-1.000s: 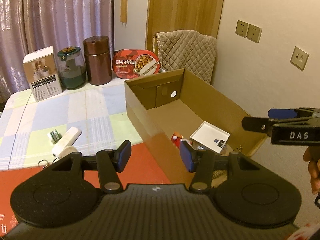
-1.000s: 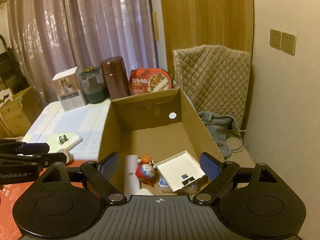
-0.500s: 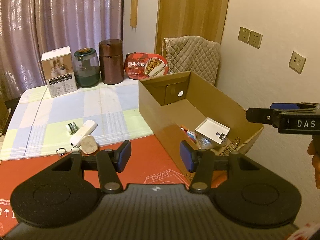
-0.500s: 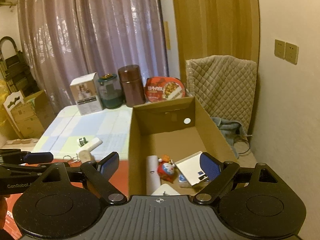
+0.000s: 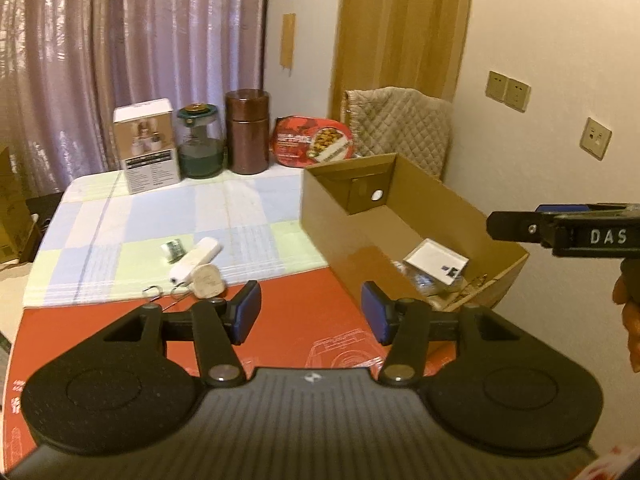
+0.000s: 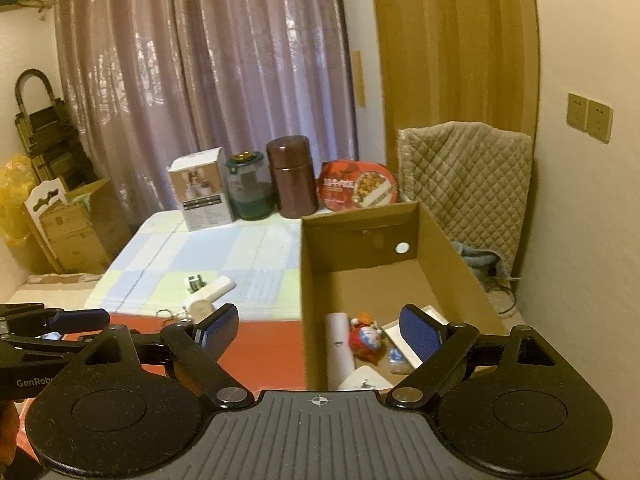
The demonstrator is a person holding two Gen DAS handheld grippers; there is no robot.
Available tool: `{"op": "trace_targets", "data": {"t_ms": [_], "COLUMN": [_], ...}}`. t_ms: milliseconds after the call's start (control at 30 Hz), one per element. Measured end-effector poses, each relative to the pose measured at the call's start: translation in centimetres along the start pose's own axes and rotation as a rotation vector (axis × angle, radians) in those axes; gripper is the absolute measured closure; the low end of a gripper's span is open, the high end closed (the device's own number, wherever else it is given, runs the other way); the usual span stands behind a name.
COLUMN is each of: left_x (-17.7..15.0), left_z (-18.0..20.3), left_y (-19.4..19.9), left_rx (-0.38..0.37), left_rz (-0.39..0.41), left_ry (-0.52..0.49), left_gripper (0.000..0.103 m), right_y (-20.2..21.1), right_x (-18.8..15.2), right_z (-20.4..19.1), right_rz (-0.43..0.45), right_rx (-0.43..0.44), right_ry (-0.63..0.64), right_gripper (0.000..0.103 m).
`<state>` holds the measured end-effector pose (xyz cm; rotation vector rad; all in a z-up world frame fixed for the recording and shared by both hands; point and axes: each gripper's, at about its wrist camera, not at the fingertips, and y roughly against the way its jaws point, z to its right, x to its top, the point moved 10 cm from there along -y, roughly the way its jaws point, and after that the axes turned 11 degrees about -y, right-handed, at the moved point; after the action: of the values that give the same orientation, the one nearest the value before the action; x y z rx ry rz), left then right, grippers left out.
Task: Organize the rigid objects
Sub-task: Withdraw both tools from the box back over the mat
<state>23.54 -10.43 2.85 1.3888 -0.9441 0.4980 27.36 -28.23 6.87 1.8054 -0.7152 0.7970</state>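
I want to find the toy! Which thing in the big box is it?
Look inside the open cardboard box on the table's right side. At its near end, the toy lies between a white tube and a flat white tray. It is the only red, round-faced thing there.

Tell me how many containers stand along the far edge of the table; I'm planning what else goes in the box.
4, in a row from left: white carton, green-lidded glass jar, brown canister, red meal bowl leaning behind the cardboard box. Anything behind them is hidden.
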Motion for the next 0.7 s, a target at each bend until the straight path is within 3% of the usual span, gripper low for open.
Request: {"op": "trace_targets", "data": {"t_ms": [200, 700], "left_x": [-3.2, -7.6], "left_z": [-4.0, -13.7], "left_y": [1.1, 0.2], "left_rx": [0.062, 0.215], "left_rz": [-0.015, -0.037], "left_ry": [0.028, 0.078], "left_gripper": [0.049, 0.02], "right_y": [-0.5, -5.6], "right_x": [-1.1, -4.8], "right_z": [-2.7, -9.4], "right_rz": [-0.004, -0.043], "right_rx": [0.045, 0.141], "right_ry": [0.013, 0.086], "right_gripper": [0.018, 0.018]}}
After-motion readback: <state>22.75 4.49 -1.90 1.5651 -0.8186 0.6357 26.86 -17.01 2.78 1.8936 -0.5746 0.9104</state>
